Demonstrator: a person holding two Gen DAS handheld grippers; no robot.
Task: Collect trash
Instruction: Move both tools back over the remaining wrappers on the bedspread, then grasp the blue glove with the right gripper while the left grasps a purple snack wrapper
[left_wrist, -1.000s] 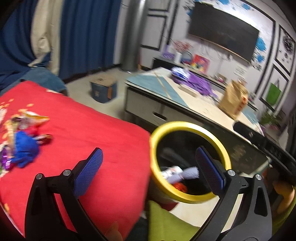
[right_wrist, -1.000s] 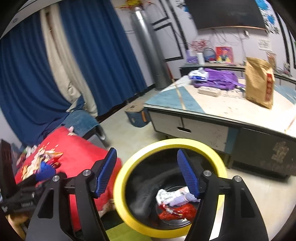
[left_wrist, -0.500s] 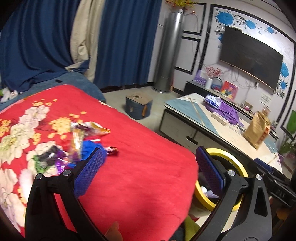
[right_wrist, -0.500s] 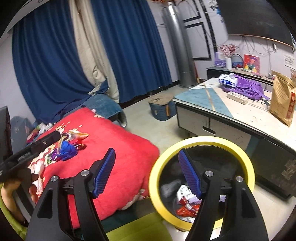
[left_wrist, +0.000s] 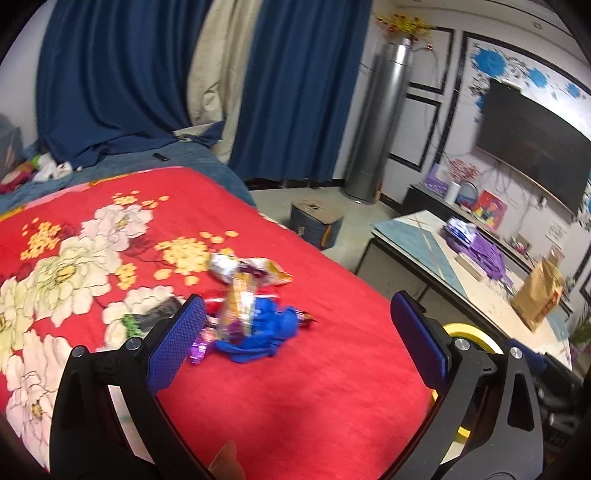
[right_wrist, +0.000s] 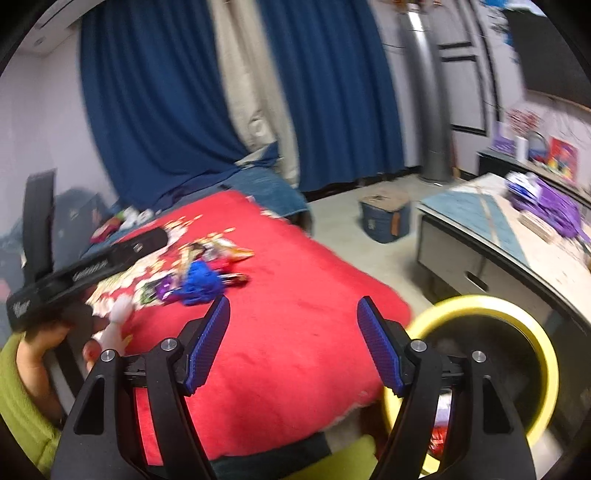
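Crumpled foil wrappers and blue rag (left_wrist: 258, 325) heaped on red floral blanket (left_wrist: 314, 387); your left gripper (left_wrist: 295, 343) and right gripper (right_wrist: 293, 347) both gape empty, lined up for pickup

No text can be read with certainty in either view. In the right wrist view, the black body of the left claw (right_wrist: 88, 271), at the left of the frame, carries pale lettering along its side and a second pale mark near its lower end, both too blurred to make out. The crumpled wrappers (left_wrist: 240, 291) on the red bedspread (left_wrist: 295, 387) show printed colours, but no legible words.
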